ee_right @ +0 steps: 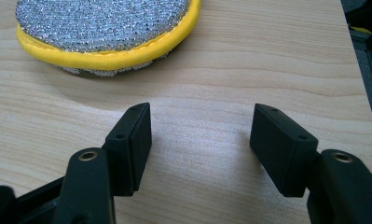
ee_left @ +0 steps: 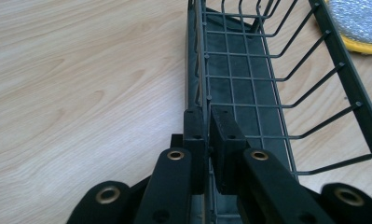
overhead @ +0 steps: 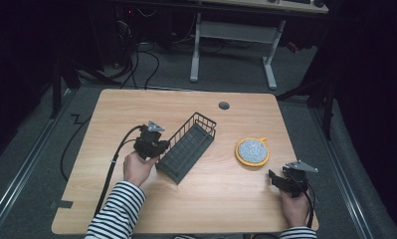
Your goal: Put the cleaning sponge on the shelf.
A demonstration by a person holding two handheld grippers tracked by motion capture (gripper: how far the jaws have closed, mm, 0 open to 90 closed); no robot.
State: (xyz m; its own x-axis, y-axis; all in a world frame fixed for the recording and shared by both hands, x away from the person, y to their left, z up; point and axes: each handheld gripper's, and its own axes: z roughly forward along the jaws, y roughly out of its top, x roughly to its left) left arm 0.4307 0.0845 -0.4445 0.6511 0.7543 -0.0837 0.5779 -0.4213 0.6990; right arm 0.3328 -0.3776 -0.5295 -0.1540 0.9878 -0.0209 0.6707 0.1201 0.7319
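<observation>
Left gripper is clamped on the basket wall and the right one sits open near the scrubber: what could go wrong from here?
1. The left gripper pinches only one thin wire wall of the basket, so the basket could twist or slip if lifted.
2. The right gripper is open and short of the scrubber; closing now would likely grasp nothing.

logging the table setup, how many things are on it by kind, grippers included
dark wire rack basket: 1
round yellow-rimmed silver scouring pad: 1
black two-jaw grippers: 2, left gripper shut on the basket's wall, right gripper open near the pad
total: 4
</observation>
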